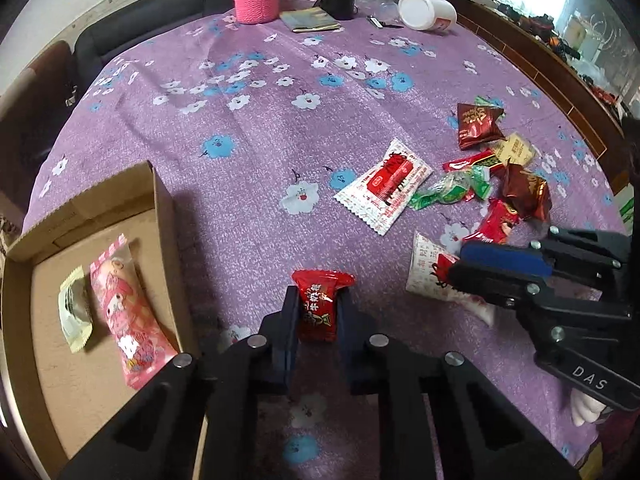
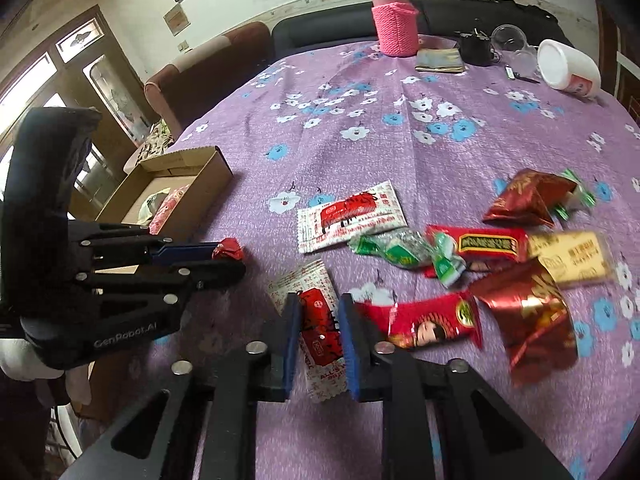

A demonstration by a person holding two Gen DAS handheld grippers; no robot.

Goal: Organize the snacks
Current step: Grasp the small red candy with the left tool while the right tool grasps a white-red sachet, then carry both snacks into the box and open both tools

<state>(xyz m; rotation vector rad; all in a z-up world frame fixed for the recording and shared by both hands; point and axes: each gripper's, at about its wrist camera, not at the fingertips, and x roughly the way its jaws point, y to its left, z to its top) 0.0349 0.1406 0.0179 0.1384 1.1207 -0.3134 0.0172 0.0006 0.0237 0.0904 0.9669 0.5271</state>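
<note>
We see a table [image 1: 260, 128] under a purple flowered cloth [image 2: 400, 152]. At its left edge sits an open cardboard box [image 1: 160, 208]. Loose snack packets [image 2: 500, 248] lie scattered to the right, a white-and-red sachet [image 1: 386, 186] nearest the middle. At the far edge stand a pink knitted-sleeve flask [image 2: 394, 26], a tipped white tub [image 1: 426, 10], clear plastic cups [image 2: 514, 46], and a flat packet [image 1: 312, 20].

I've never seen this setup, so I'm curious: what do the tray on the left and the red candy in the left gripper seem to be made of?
The tray looks like plain corrugated cardboard: matte brown, with folded flaps. The red candy wears what seems a glossy plastic film wrapper, shiny and crimped at its end; the left gripper pinches it.
</note>
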